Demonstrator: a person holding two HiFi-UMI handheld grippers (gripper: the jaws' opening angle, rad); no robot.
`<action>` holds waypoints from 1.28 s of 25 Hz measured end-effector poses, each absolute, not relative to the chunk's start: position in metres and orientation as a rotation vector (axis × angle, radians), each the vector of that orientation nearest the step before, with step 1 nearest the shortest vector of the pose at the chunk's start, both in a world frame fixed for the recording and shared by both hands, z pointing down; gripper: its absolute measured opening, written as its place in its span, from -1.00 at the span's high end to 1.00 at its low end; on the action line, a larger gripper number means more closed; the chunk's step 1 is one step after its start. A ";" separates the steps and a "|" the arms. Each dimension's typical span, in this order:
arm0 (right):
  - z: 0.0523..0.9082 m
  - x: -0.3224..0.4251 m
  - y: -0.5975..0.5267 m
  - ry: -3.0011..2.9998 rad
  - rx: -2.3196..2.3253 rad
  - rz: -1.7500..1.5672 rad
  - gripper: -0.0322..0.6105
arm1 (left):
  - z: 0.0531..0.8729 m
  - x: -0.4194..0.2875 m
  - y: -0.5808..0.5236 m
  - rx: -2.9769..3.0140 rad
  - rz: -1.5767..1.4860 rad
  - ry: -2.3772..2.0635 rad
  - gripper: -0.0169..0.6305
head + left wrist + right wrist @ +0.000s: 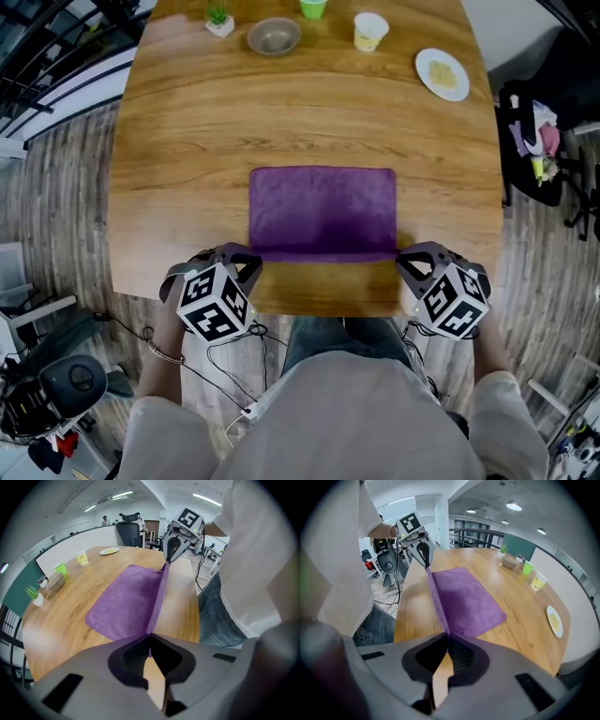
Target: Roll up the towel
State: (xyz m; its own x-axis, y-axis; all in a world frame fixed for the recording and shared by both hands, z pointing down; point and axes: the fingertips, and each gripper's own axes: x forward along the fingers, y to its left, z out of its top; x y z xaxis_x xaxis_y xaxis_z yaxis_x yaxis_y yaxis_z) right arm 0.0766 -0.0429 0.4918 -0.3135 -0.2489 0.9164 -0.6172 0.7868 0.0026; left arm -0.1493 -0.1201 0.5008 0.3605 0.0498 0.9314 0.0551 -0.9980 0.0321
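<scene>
Left gripper (246, 255): jaws pressed together on the purple towel's (323, 211) near left corner, and the cloth runs straight out from the tips.
Right gripper (405, 258): same on this side, pinching the near right corner.
Near edge: up off the wood and pulled taut in a straight line between the two grippers, standing as a low flap.
Towel body: flat at the middle of the table (187, 141), with its far edge and both side edges lying down.
Room ahead: broad bare wood beyond the far edge, and more on either side.
Far rim: potted plant (218, 17), bowl (274, 37), green cup (313, 7), yellow cup (370, 30), plate (442, 73), all well apart from the towel.
Near rim: only a narrow strip of wood behind the raised edge.
</scene>
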 end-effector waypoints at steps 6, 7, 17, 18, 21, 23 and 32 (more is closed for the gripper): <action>0.499 0.087 -0.068 -1.896 0.674 0.450 0.86 | 0.507 -0.141 -0.148 -2.608 -1.810 -0.014 0.90; 0.501 0.088 -0.071 -1.897 0.676 0.456 0.86 | 0.509 -0.140 -0.152 -2.606 -1.817 -0.006 0.90; 0.524 0.094 -0.085 -1.890 0.694 0.483 0.85 | 0.531 -0.133 -0.170 -2.550 -1.826 0.029 0.90; 0.525 0.095 -0.087 -1.891 0.705 0.478 0.85 | 0.532 -0.133 -0.171 -2.547 -1.822 0.033 0.90; 0.526 0.097 -0.091 -1.895 0.738 0.466 0.76 | 0.532 -0.134 -0.176 -2.546 -1.801 0.066 0.86; 0.523 0.100 -0.091 -1.897 0.760 0.460 0.69 | 0.530 -0.136 -0.179 -2.550 -1.786 0.092 0.82; 0.497 0.102 -0.074 -1.902 0.824 0.386 0.64 | 0.490 -0.142 -0.156 -2.585 -1.648 0.079 0.59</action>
